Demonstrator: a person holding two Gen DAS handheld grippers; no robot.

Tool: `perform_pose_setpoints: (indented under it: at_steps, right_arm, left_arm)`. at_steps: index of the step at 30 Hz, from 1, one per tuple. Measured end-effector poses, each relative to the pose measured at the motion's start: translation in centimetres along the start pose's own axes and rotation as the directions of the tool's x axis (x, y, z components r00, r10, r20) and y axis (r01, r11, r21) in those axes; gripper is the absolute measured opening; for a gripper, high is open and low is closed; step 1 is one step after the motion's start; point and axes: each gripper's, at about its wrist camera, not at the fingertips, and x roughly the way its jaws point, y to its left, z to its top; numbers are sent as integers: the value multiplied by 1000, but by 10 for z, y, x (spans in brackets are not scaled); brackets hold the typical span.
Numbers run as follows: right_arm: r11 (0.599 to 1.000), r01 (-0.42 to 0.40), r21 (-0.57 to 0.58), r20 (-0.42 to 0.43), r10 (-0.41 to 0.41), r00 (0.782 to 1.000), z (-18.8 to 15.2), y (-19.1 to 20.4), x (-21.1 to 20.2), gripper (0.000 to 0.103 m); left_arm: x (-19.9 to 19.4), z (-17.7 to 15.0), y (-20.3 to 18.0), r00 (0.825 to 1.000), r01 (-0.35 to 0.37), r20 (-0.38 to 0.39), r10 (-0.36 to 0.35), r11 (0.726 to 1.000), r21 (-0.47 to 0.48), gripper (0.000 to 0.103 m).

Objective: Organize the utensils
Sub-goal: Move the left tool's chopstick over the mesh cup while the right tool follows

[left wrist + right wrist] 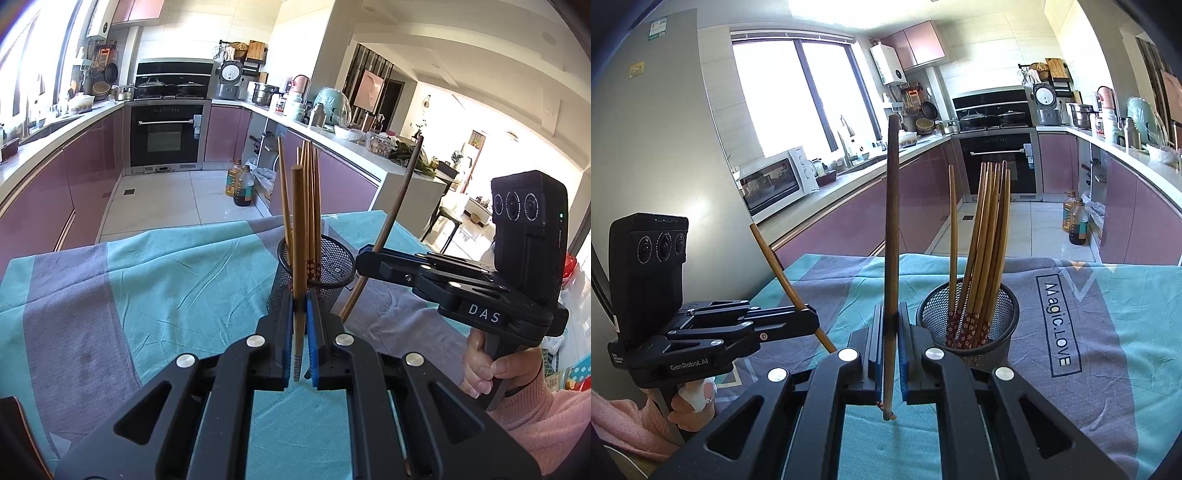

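A black mesh cup [332, 267] [993, 314] stands on the teal and grey cloth and holds several wooden chopsticks [312, 199] [986, 236], upright and fanned. My left gripper [300, 297] is shut on a light wooden chopstick [298, 236], held nearly upright just in front of the cup. From the right wrist view the left gripper [809, 314] is left of the cup with its chopstick [777, 262] tilted. My right gripper [891, 309] is shut on a dark brown chopstick [892, 221], upright, left of the cup. In the left wrist view the right gripper [364, 256] is beside the cup's right rim, its dark chopstick [397, 206] leaning.
The cloth-covered table [1108, 332] ends just behind the cup. Beyond it are a tiled floor with oil bottles [240, 184], pink cabinets, an oven [166, 133] and crowded counters. A hand in a pink sleeve [517, 384] holds the right gripper's handle.
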Motion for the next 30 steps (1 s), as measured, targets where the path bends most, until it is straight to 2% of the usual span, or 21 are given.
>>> perform_pose_setpoints:
  at_steps: [30]
  right_arm:
    - [998,27,-57,75,-23,997,22,7,-19,6]
  left_arm:
    - [-17,24,-9,997,-23,75,19,999,46,8]
